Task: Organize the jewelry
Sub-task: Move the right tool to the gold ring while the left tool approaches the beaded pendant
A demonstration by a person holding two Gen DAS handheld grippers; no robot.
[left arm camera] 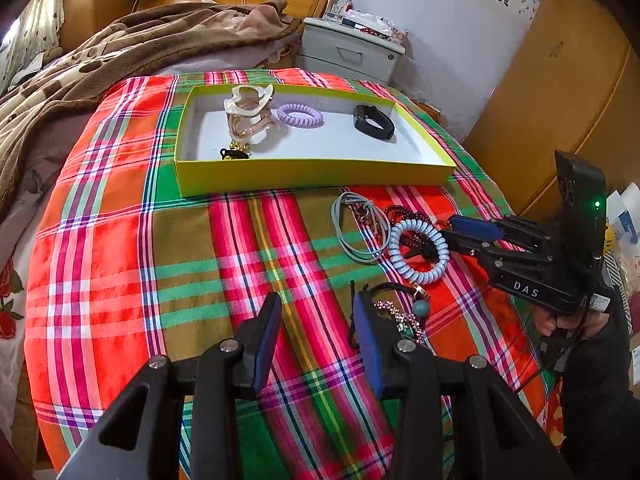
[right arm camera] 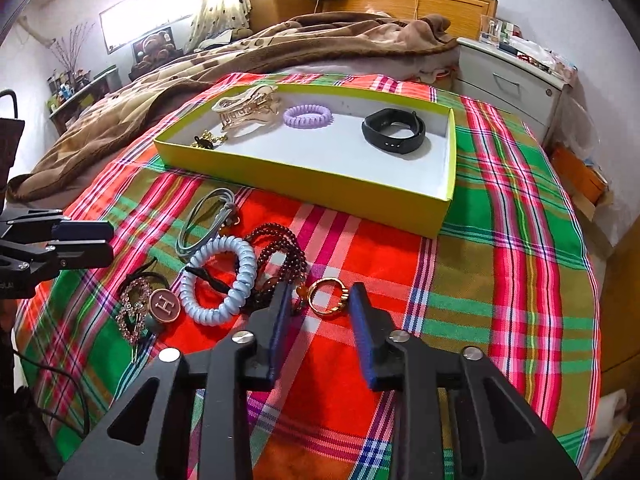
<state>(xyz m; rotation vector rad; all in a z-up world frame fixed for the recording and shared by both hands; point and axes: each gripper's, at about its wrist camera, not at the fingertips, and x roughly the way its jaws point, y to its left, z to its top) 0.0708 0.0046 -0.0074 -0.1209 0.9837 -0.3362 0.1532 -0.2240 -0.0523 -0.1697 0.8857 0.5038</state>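
A yellow-green box with a white floor holds a cream hair claw, a purple coil tie, a black wristband and a small black-and-gold piece. Loose on the plaid cloth lie a gold ring, a pale blue coil tie, a dark red bead bracelet, grey elastic ties, an "H" button tie and a rhinestone tie. My right gripper straddles the ring, pads not pressing it. My left gripper hovers open over bare cloth.
A brown blanket covers the bed behind the box. A white nightstand stands beyond it, a wooden wardrobe to the right. The cloth's right edge drops off close to the jewelry pile.
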